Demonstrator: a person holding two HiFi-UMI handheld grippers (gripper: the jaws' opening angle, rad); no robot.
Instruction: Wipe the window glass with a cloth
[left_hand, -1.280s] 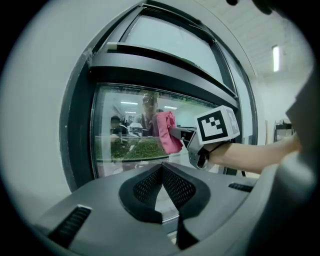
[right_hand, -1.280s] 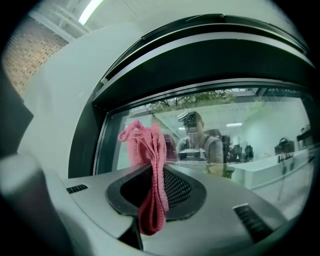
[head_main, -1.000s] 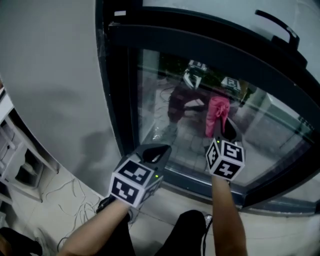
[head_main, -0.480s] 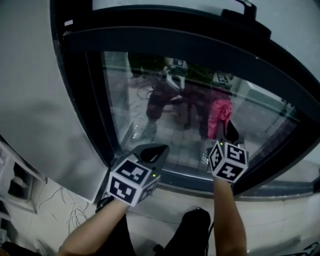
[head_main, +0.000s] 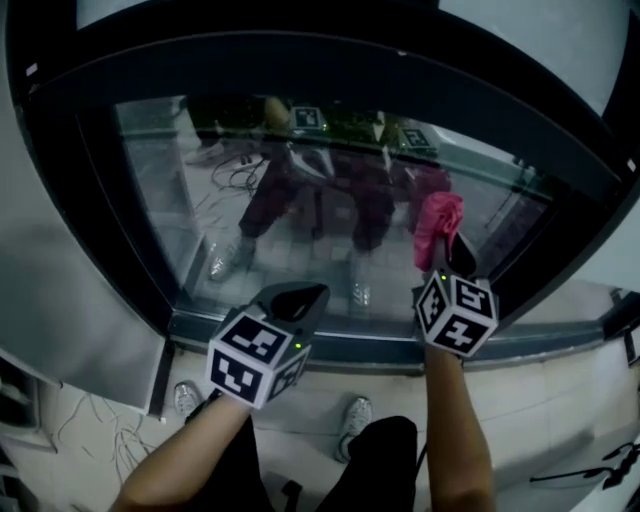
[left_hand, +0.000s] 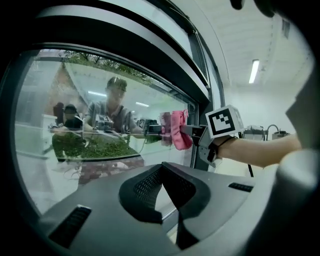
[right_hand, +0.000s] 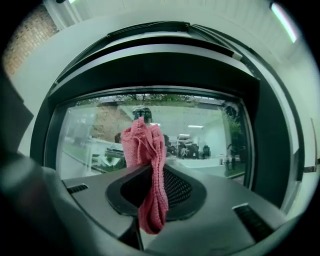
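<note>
Dim, fisheye-bent views (edges dark); glass (head_main: 300, 200) seemingly reflective.

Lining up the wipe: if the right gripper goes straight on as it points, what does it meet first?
The window glass, with the pink cloth clamped in the right gripper touching first. How much gap remains is unclear.

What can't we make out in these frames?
Cloth-to-glass contact: head view shows the pink cloth over reflections; right gripper view looks end-on, no depth.
Smears on the window glass: reflections mask them in every view.
Right gripper jaw tips: wrapped by the cloth it holds, right gripper view.
</note>
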